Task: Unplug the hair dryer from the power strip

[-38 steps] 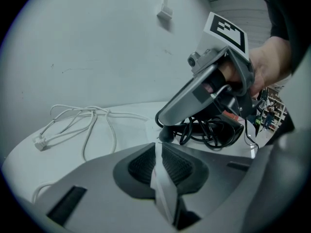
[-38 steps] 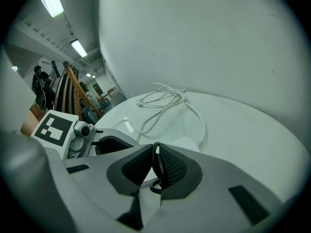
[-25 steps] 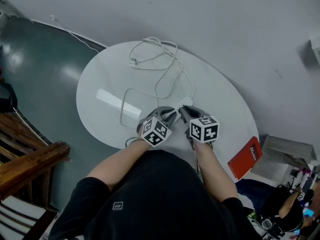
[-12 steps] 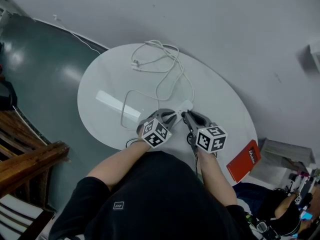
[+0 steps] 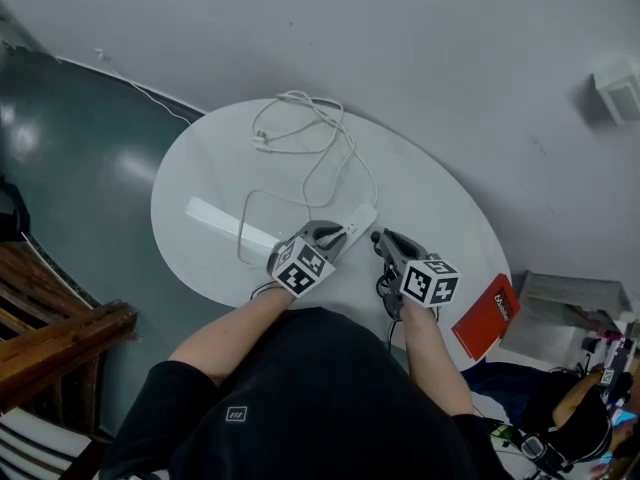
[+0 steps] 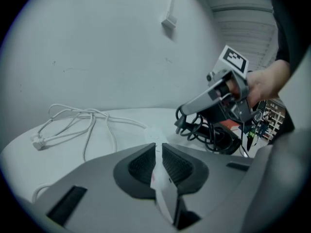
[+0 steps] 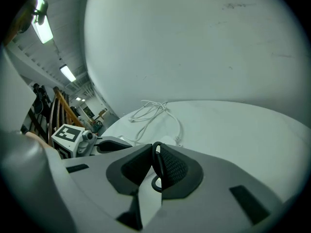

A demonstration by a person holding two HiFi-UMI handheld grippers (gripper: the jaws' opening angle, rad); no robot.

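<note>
On the round white table [image 5: 210,168], my left gripper [image 5: 335,234] is shut on the near end of the white power strip [image 5: 356,222], whose white cord [image 5: 325,148] loops toward the far edge. In the left gripper view the pads [image 6: 141,161] press on the strip [image 6: 154,136]. My right gripper [image 5: 380,238] is shut on the hair dryer's black cord [image 7: 156,166] just behind the plug. The black plug [image 6: 182,125] hangs clear of the strip, prongs out, with a small gap between them. Coiled black cord and the dark hair dryer [image 6: 221,137] lie under the right gripper.
A red box [image 5: 488,315] lies at the table's near right edge. Dark wooden furniture [image 5: 60,338] stands to the left over a dark green floor. A grey wall rises behind the table, with a small white fitting [image 5: 615,93] on it.
My right gripper has drawn back to the right and slightly up with the black plug, opening a gap to the power strip. The left gripper has stayed on the strip.
</note>
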